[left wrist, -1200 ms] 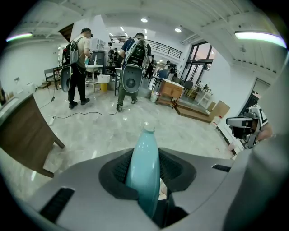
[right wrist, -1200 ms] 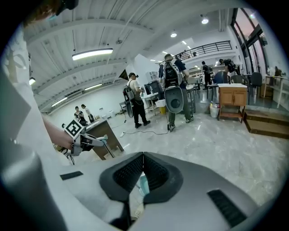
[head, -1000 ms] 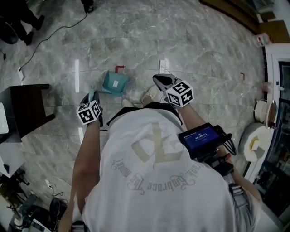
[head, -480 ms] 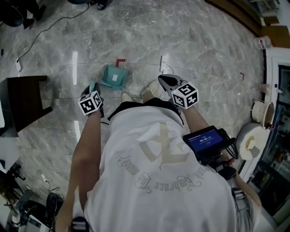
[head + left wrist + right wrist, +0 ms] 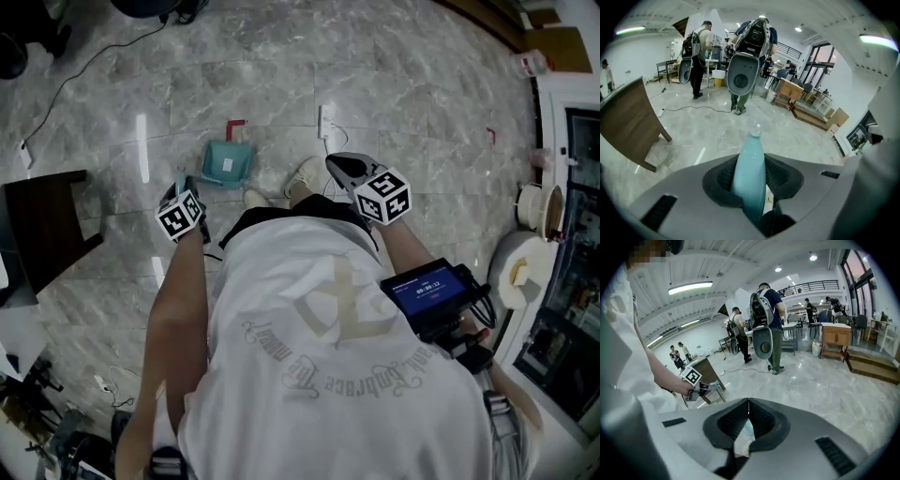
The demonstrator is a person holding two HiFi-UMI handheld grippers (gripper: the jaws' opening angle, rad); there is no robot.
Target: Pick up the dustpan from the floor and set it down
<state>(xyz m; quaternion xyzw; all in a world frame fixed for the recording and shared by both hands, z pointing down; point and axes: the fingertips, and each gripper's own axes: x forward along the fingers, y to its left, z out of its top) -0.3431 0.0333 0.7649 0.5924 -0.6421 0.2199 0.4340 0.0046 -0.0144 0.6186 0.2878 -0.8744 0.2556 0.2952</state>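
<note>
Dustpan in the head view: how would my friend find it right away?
Start at the grey marble floor, then find the person's pale shoes near the middle of the head view. Just left of them, and right of the dark wooden table, is the dustpan. It is the only teal thing down there, a small scoop with a white label inside.

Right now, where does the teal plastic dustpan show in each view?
Head view: teal plastic dustpan on the floor, upper left of centre, beyond the shoes.
Left gripper view: pan not in it; only a teal handle, apparently its own, clamped in the left gripper, bottom centre.
Right gripper view: pan not made out; handle tip at the left gripper, left of centre.
Shared: dark wooden table.
</note>
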